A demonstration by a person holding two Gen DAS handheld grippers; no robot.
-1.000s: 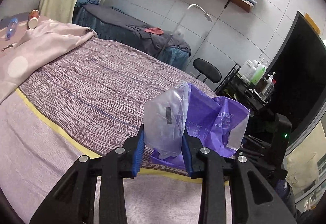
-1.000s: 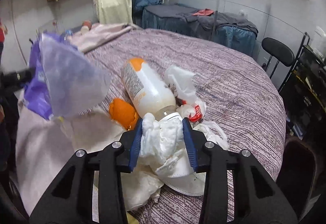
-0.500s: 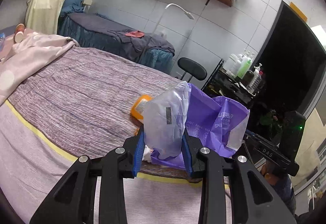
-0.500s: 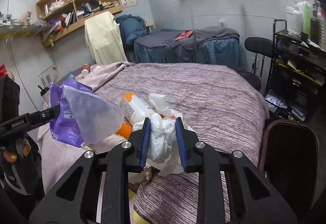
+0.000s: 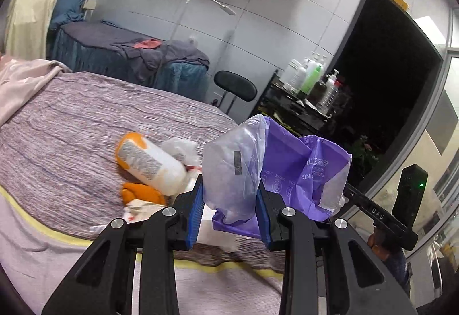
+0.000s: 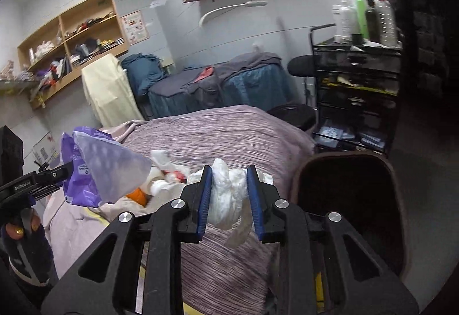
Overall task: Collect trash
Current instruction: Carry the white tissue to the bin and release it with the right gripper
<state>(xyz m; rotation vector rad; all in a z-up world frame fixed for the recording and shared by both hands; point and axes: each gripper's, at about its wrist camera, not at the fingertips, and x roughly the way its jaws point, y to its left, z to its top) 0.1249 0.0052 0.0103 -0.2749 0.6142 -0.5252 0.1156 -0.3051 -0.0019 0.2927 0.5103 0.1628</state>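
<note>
My left gripper [image 5: 229, 200] is shut on a purple and clear plastic bag [image 5: 275, 171], held above the near edge of the bed; the same bag [image 6: 97, 168] shows at the left of the right wrist view. My right gripper [image 6: 229, 194] is shut on a wad of white crumpled paper [image 6: 229, 194], lifted over the bed's corner. On the striped purple bedspread [image 5: 71, 128] lie a white bottle with an orange cap [image 5: 149, 160], an orange piece [image 5: 140, 191] and crumpled wrappers [image 5: 180, 148]. A dark brown bin [image 6: 350, 206] stands open just right of the held paper.
A black trolley [image 6: 355, 79] with bottles stands beyond the bin. A black stool [image 5: 235, 88] and a draped massage bed [image 5: 129, 56] lie behind the bed. A pink blanket [image 5: 17, 79] covers the bed's far left. Shelves line the walls.
The right gripper lifted the white paper off the trash pile and swung right toward the brown bin. The left gripper with the bag shifted so that the bottle and wrappers came into its view.
</note>
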